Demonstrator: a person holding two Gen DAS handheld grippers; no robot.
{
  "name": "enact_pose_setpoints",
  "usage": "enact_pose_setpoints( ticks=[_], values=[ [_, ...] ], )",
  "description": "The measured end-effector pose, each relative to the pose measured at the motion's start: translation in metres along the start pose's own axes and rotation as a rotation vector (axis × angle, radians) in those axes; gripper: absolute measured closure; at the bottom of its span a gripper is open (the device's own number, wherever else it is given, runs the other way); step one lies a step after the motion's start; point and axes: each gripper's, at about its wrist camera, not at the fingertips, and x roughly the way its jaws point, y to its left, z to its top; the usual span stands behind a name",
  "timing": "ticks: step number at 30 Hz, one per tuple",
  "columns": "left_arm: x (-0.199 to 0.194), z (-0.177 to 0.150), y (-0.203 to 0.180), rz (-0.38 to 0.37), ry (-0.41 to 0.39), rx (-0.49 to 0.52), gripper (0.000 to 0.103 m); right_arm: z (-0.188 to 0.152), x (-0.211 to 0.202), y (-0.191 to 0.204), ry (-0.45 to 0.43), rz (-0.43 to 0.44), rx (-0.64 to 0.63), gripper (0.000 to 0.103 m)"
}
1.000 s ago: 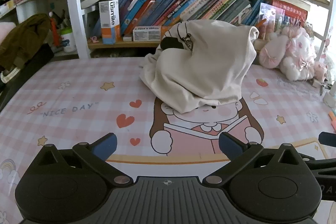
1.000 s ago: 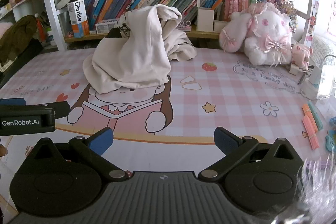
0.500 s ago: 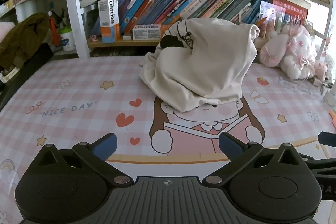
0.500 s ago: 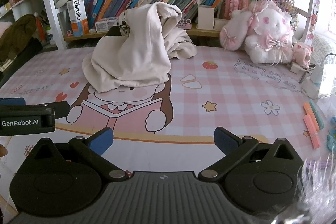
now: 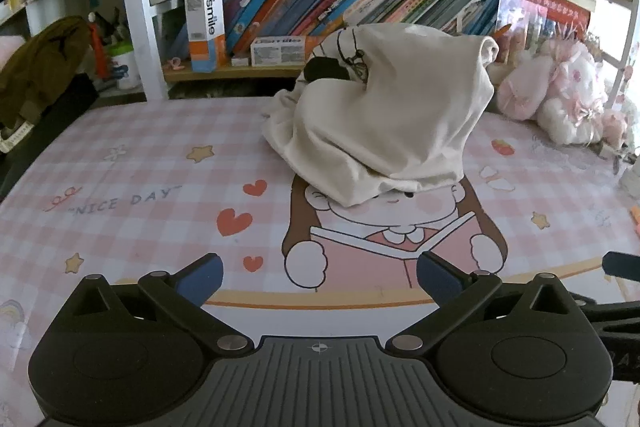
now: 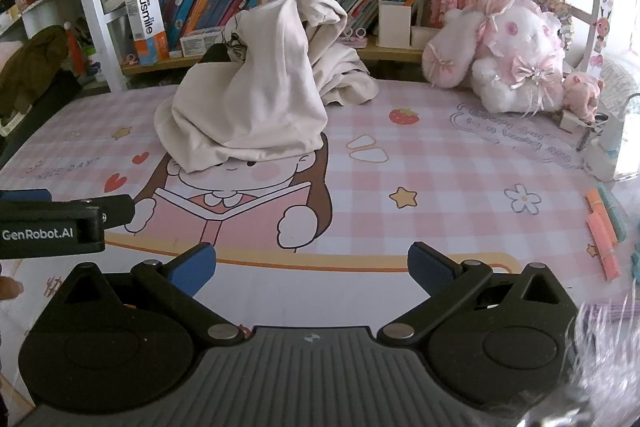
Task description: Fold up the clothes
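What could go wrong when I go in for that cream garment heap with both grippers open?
1. The cream garment is heaped, its edges buried, so a pinch may catch several layers and unfold badly.
2. It sits close to the pink plush rabbit and the shelf's pen holder; lifting and spreading could knock them.
3. The left gripper and right gripper sit close side by side and might collide.
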Motion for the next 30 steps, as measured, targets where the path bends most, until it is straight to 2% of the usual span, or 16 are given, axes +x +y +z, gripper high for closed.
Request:
enact_pose_setpoints(
  ticks=[8,17,23,27,30],
  values=[
    [0.009,0.005,-0.018,0.027,-0.019,0.032,0.0,-0.003,0.001,-0.014,0.016,0.014,0.023,0.0],
    [0.021,0.014,-0.045,0.069,-0.058,0.081,0.0,-0.004,-0.001,-0.054,0.002,0.013,0.061,0.0],
    [0.043,0.035,-0.071,0.085,-0.119,0.135,0.0,-0.001,-0.011,-0.08,-0.072,-0.019,0.112,0.0],
    [0.061,0.05,-0.084,0.077,-0.153,0.139,0.0,-0.002,-0.017,-0.093,-0.082,-0.033,0.11,0.0],
    [0.078,0.059,-0.095,0.107,-0.157,0.141,0.0,-0.004,-0.019,-0.102,-0.071,-0.042,0.12,0.0]
  ],
)
